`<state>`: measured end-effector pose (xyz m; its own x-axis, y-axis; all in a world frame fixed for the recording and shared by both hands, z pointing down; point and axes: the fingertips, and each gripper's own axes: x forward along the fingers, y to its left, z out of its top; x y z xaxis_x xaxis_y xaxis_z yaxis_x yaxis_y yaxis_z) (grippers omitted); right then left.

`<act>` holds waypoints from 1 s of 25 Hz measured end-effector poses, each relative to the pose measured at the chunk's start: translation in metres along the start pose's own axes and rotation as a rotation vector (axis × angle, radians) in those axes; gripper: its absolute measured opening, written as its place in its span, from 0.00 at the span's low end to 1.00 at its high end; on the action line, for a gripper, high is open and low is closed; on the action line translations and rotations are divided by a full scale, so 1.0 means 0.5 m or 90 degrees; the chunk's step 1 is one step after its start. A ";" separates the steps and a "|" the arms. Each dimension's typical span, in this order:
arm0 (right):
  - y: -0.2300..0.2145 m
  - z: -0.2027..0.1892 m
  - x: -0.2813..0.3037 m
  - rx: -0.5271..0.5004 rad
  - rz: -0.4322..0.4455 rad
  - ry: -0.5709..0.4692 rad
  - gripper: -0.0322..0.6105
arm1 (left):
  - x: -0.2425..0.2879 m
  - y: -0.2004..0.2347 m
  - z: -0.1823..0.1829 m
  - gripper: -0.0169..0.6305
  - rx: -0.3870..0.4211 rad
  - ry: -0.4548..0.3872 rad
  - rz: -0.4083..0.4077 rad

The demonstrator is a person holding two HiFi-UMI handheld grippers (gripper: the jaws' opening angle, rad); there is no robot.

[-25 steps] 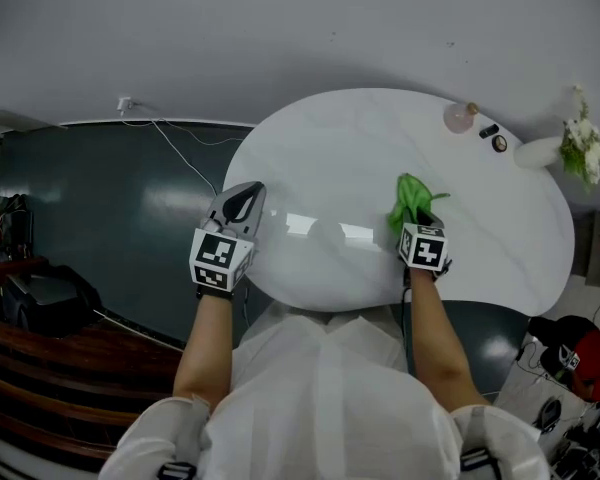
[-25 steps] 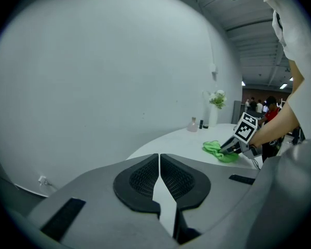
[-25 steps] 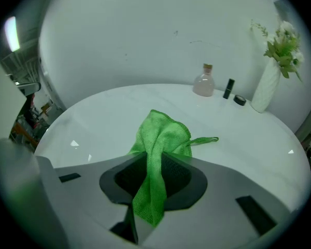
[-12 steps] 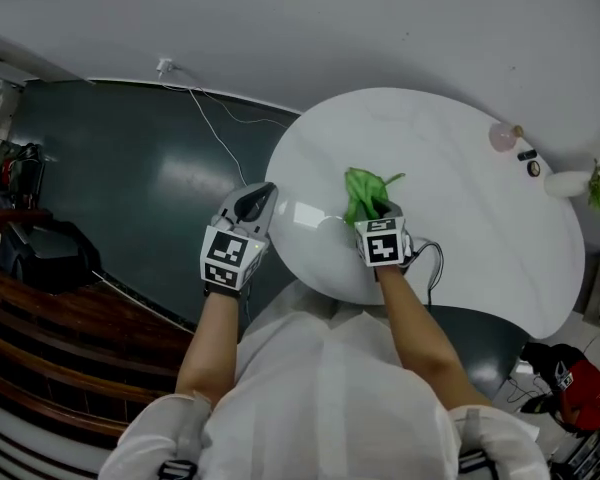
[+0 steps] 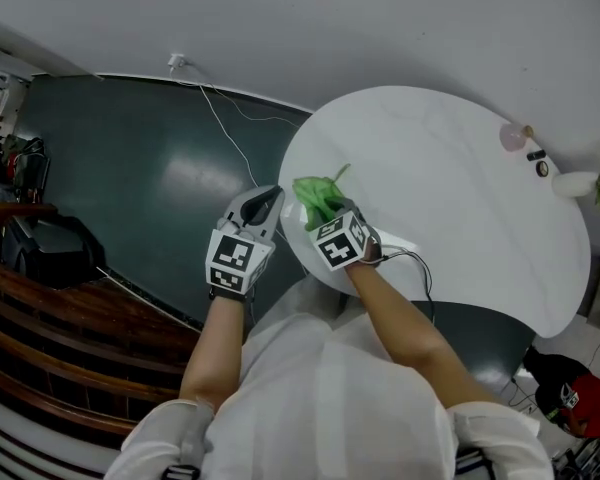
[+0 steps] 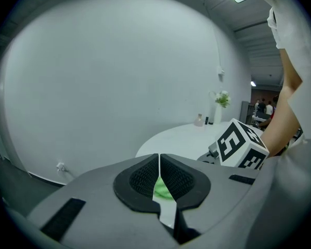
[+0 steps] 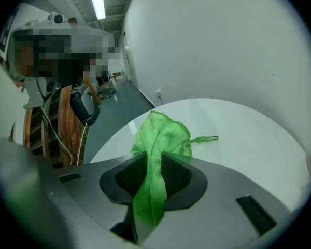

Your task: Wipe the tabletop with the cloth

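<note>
The cloth [image 5: 318, 196], bright green and bunched, lies on the left edge of the round white table [image 5: 450, 188], on the side nearest the person. One fold is pinched between the jaws of the right gripper [image 5: 325, 211]. In the right gripper view the jaws are clamped on the fold, the rest of the cloth [image 7: 160, 139] spreads onto the tabletop [image 7: 238, 134] ahead of them, and a thin green loop [image 7: 205, 138] trails off to the right.

The only print that can be made out is the black-and-white square markers on each gripper's cube [image 5: 340, 245]; they carry no letters.

The left gripper [image 5: 265, 196] hangs over the dark green floor [image 5: 130, 168], just beside the table's edge and near the cloth. In its own view the left gripper [image 6: 159, 178] has its pads pressed together along a thin seam and holds nothing. A sliver of green shows through the notch below them, and the right gripper's cube [image 6: 241, 147] stands just beyond to the right.

At the table's far right edge stand a small pink object [image 5: 513, 136], two small dark items [image 5: 536, 155] and a white vase [image 5: 578, 183], all well apart from the cloth. A white cable [image 5: 225, 128] runs across the floor from a wall plug [image 5: 176, 62] toward the table. A dark cable [image 5: 410, 263] loops from the right gripper over the tabletop near the person's forearm.
</note>
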<state>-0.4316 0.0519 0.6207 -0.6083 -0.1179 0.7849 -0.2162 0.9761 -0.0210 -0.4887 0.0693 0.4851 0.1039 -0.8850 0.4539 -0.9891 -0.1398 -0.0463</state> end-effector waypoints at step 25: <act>-0.246 -0.373 -0.288 0.131 -0.080 -0.010 0.18 | 0.118 -0.359 0.086 0.06 0.033 -0.001 -0.091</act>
<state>-0.1749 -0.0170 0.6256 -0.5789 -0.2400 0.7792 -0.4403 0.8964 -0.0510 -0.3008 0.0231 0.4818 0.2430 -0.8554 0.4574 -0.9576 -0.2868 -0.0278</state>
